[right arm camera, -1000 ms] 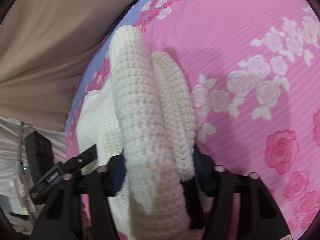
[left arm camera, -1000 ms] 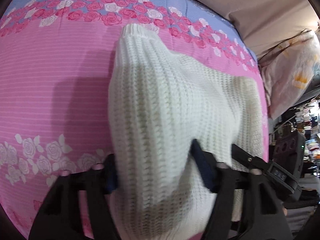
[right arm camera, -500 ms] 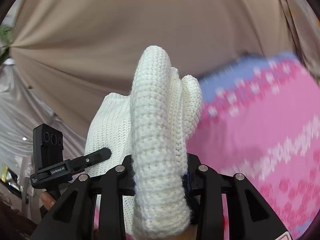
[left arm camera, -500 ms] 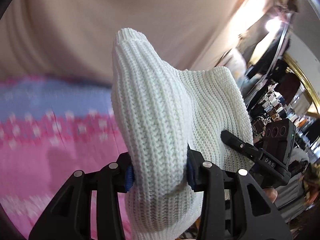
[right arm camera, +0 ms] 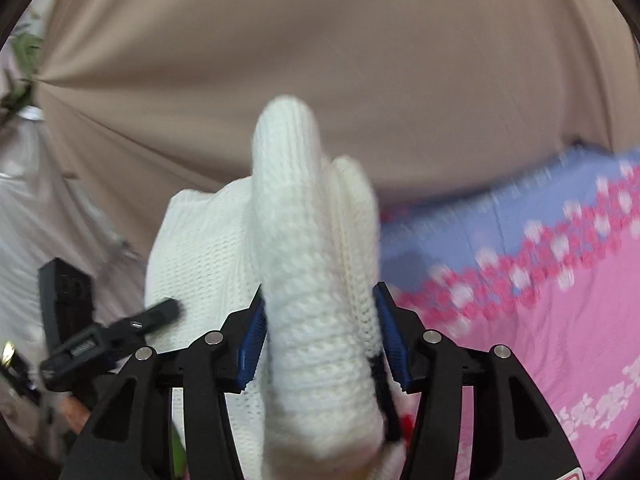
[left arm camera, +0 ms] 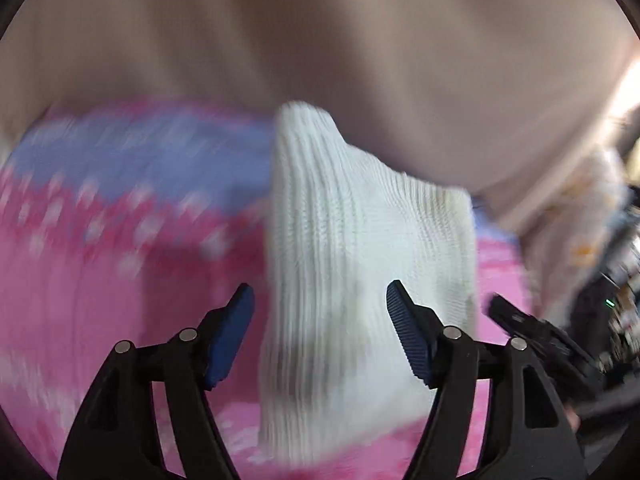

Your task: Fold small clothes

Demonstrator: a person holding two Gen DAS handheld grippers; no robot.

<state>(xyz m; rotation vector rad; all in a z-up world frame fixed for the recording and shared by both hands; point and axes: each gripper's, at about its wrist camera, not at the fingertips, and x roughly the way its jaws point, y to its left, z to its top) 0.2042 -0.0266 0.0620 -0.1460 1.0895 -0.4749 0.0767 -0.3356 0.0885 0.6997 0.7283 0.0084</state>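
Observation:
A folded white knit sweater (left arm camera: 360, 248) hangs above a pink floral bed sheet (left arm camera: 80, 280). In the left wrist view my left gripper (left arm camera: 320, 304) is open, its blue pads (left arm camera: 230, 336) standing apart from the sweater on both sides. In the right wrist view my right gripper (right arm camera: 320, 320) is shut on a thick rolled edge of the sweater (right arm camera: 304, 280), holding it up. The left gripper shows at the left of the right wrist view (right arm camera: 132, 324). Both views are blurred by motion.
A beige curtain (right arm camera: 320, 60) fills the background behind the bed. The sheet has a blue band with pink roses (right arm camera: 520, 232) along its far edge. A patterned pillow (left arm camera: 580, 232) lies at the right, with cluttered dark items beyond it.
My left gripper has opened and let go of the sweater. Both grippers have tilted down a little, so more of the bed shows. The right gripper still holds the sweater.

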